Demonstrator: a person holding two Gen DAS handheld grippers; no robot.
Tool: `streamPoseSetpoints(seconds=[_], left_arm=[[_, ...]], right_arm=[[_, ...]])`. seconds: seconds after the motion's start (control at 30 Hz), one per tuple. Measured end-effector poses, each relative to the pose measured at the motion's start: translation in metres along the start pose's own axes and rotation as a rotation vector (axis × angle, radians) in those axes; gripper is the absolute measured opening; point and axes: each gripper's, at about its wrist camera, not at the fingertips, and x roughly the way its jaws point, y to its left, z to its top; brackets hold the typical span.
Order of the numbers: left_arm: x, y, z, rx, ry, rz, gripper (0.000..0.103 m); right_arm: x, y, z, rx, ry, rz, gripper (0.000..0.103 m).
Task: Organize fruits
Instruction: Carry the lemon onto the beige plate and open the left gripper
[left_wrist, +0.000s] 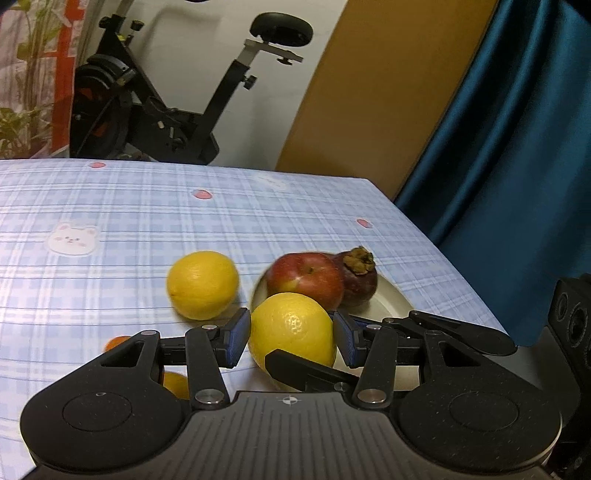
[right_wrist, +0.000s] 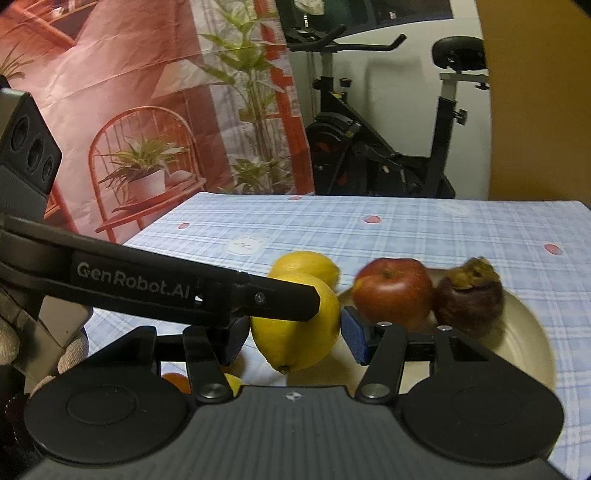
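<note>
A yellow lemon (left_wrist: 291, 328) sits between the blue pads of my left gripper (left_wrist: 291, 336), and the same lemon (right_wrist: 295, 332) sits between the pads of my right gripper (right_wrist: 293, 334). Both grippers close on it from opposite sides, at the near left rim of a cream plate (left_wrist: 391, 299). The left gripper's finger (right_wrist: 207, 288) crosses the right wrist view. On the plate (right_wrist: 528, 332) lie a red apple (left_wrist: 304, 278) (right_wrist: 393, 291) and a dark mangosteen (left_wrist: 358, 275) (right_wrist: 469, 297). A second lemon (left_wrist: 202, 284) (right_wrist: 306, 264) lies on the cloth left of the plate.
The table carries a blue plaid cloth (left_wrist: 147, 221). Small orange fruits (left_wrist: 116, 341) (right_wrist: 177, 382) lie partly hidden under the gripper bodies. An exercise bike (left_wrist: 166, 110) stands beyond the table's far edge. A blue curtain (left_wrist: 517, 147) hangs to the right.
</note>
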Motion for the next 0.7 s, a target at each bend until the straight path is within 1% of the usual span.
streamPoseSetpoints(seconds=[0.33, 0.7], left_arm=[[0.018, -0.008, -0.003, 0.015, 0.029, -0.003, 0.052], [0.028, -0.01, -0.006, 0.026, 0.052, 0.009, 0.052]], right_arm=[[-0.003, -0.016, -0.008, 0.046, 0.01, -0.023, 0.057], [0.002, -0.018, -0.012, 0.065, 0.03, -0.034, 0.057]])
